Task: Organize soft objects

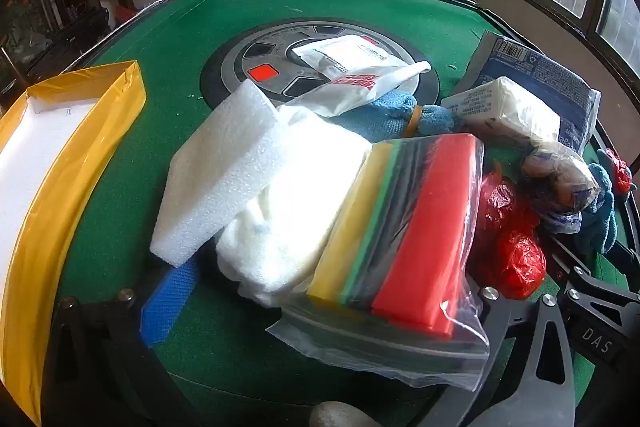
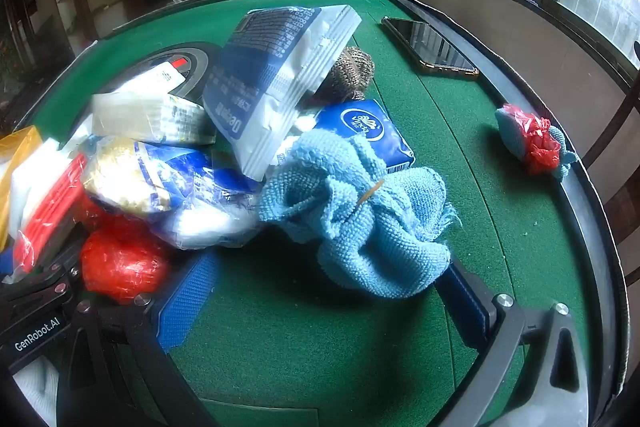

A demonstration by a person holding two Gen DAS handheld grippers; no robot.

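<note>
The soft objects lie heaped in the middle of the green felt surface (image 1: 168,39): a white foam block (image 1: 216,171) leans on a white padded bundle (image 1: 296,203), with a zip bag of coloured sponges (image 1: 404,231) against it, red plastic bags (image 1: 516,259) just beside, and tissue packs behind. The yellow-rimmed box (image 1: 72,163) stands open at the left edge, near the heap, and looks like the place to sort into

The left gripper (image 1: 320,299) has its fingers spread wide, holding nothing, with the sponge bag and bundle between them. A good first grasp, I judge, takes the foam block or the sponge bag alone, since closing here would catch two things at once

The right gripper (image 2: 324,295) is likewise wide open and empty, its fingers on either side of the crumpled light blue cloth (image 2: 372,223), which should squash easily; gather it at the thick fold

Open felt lies right of the cloth. The phone (image 2: 432,47) and a small blue cloth with red plastic (image 2: 532,143) sit near the raised rim (image 2: 592,227), so sweeps that way need care
</note>
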